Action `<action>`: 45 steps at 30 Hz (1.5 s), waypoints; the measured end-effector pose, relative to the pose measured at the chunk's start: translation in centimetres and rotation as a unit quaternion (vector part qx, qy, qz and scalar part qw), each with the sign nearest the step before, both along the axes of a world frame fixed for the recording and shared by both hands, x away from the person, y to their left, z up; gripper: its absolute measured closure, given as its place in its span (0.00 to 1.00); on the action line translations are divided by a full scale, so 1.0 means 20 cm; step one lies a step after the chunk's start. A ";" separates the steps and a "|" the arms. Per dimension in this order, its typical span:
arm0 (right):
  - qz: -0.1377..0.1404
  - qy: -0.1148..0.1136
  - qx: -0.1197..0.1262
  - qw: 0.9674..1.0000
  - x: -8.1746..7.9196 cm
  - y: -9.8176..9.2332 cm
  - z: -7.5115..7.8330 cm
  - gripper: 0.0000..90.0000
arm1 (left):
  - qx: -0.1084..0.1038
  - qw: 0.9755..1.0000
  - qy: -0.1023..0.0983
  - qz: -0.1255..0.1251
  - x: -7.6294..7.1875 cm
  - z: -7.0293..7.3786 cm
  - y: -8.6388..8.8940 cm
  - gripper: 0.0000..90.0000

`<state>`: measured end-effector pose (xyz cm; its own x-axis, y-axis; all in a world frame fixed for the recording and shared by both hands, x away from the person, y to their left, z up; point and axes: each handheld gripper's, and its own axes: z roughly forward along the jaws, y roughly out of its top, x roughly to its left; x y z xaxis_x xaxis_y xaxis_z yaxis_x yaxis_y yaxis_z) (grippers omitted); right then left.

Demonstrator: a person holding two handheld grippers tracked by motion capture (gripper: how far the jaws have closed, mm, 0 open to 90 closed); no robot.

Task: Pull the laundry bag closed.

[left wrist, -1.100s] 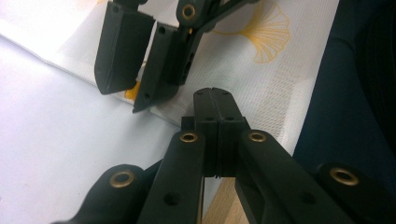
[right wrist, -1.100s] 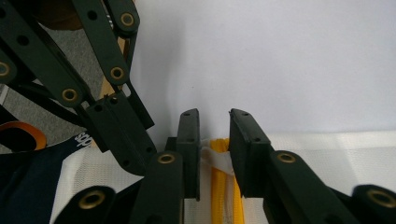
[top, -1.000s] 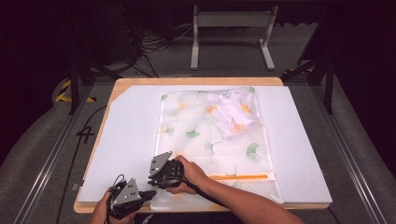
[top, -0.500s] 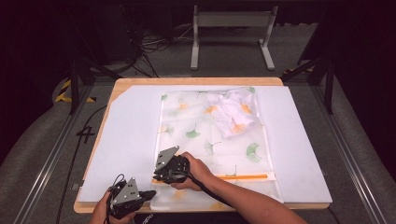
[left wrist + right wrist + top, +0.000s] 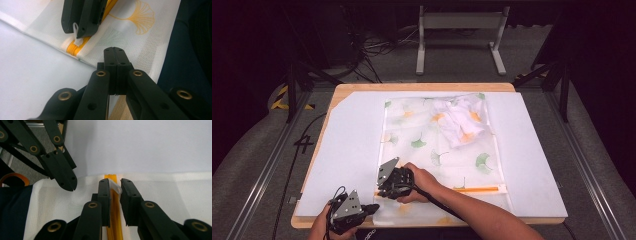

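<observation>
I have a white mesh bag [image 5: 439,145] printed with green and orange leaves lying flat on the white sheet [image 5: 352,150] that covers the desk [image 5: 422,87], stretching from the far edge to the near edge. A bunched white cloth [image 5: 460,120] sits inside it near its far right corner. An orange zipper [image 5: 477,189] runs across the bag close to the near edge of the desk.

My right gripper [image 5: 385,191] rests over the left end of that zipper. In the right gripper view its jaws stand a little apart, one on each side of the orange band, with the small white zipper tab [image 5: 115,187] between the tips; I cannot tell whether they actually grip it.

My left gripper [image 5: 374,207] sits at the near left corner of the bag, by the near edge of the desk. In the left gripper view its jaws are pressed fully together over the bag's edge; whether any mesh is caught between them I cannot tell
</observation>
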<state>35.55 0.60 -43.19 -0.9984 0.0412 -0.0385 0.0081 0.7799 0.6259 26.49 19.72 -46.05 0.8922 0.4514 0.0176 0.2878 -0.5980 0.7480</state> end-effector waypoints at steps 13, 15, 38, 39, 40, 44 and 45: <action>0.030 -0.019 -0.011 0.999 -0.03 0.01 0.01 1.00 | -0.006 1.000 0.005 -0.001 0.01 0.00 0.00 1.00; 0.030 -0.015 -0.009 0.999 -0.03 0.00 0.01 1.00 | -0.007 1.000 0.005 -0.001 0.01 0.00 0.00 1.00; -0.019 0.046 0.053 0.997 0.00 -0.01 -0.06 1.00 | -0.008 1.000 0.007 -0.002 0.01 0.00 0.00 1.00; -0.022 0.044 0.057 0.997 -0.01 -0.02 -0.06 1.00 | -0.009 1.000 0.009 -0.002 0.01 0.00 0.00 1.00; -0.026 0.049 0.062 0.997 -0.01 -0.02 -0.07 1.00 | -0.009 1.000 0.011 -0.001 0.01 0.00 0.00 1.00; -0.027 0.068 0.067 0.995 0.02 -0.04 -0.07 1.00 | -0.013 1.000 0.014 0.001 0.02 -0.01 0.01 1.00; -0.028 0.069 0.068 0.995 0.02 -0.05 -0.07 1.00 | -0.015 1.000 0.014 0.002 0.02 -0.01 0.01 1.00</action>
